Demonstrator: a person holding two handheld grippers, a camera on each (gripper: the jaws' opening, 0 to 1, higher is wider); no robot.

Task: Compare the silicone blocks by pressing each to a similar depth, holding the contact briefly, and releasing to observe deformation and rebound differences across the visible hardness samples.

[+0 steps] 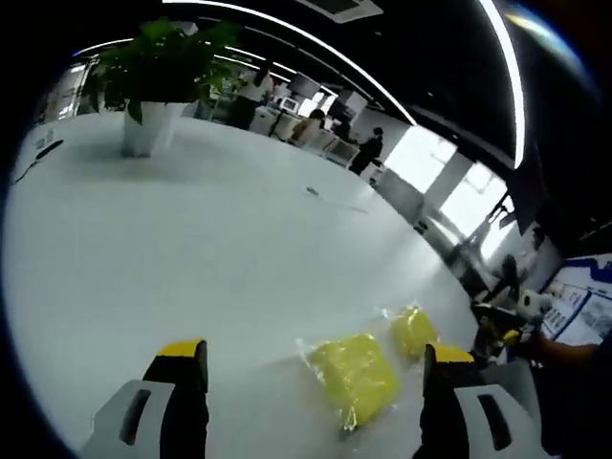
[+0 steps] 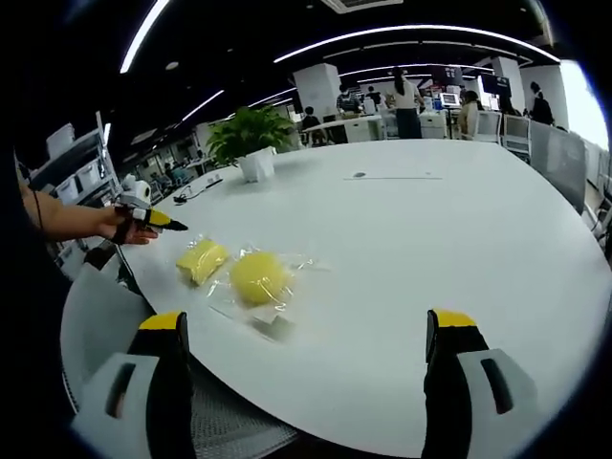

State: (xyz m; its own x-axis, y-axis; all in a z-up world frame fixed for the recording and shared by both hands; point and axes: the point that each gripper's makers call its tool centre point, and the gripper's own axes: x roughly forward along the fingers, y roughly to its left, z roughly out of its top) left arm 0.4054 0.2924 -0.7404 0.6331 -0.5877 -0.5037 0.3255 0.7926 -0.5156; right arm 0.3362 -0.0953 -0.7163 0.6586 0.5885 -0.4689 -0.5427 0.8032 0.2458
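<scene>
Two yellow silicone blocks in clear plastic wrap lie side by side on a white round table (image 1: pixel 191 249). In the left gripper view the nearer block (image 1: pixel 354 375) lies between my jaws, and the smaller-looking one (image 1: pixel 414 331) lies just beyond it. My left gripper (image 1: pixel 314 349) is open, above the table and apart from both blocks. In the right gripper view a flat block (image 2: pixel 203 258) and a rounder one (image 2: pixel 260 277) lie ahead to the left. My right gripper (image 2: pixel 306 319) is open and holds nothing. The left gripper (image 2: pixel 153 218), held in a hand, hovers left of the blocks.
A potted plant (image 1: pixel 153 115) (image 2: pixel 254 153) in a white pot stands far across the table. The table's near edge (image 2: pixel 316 435) curves below my right jaws. People sit at desks in the office behind. A thin cable (image 1: pixel 330 196) lies mid-table.
</scene>
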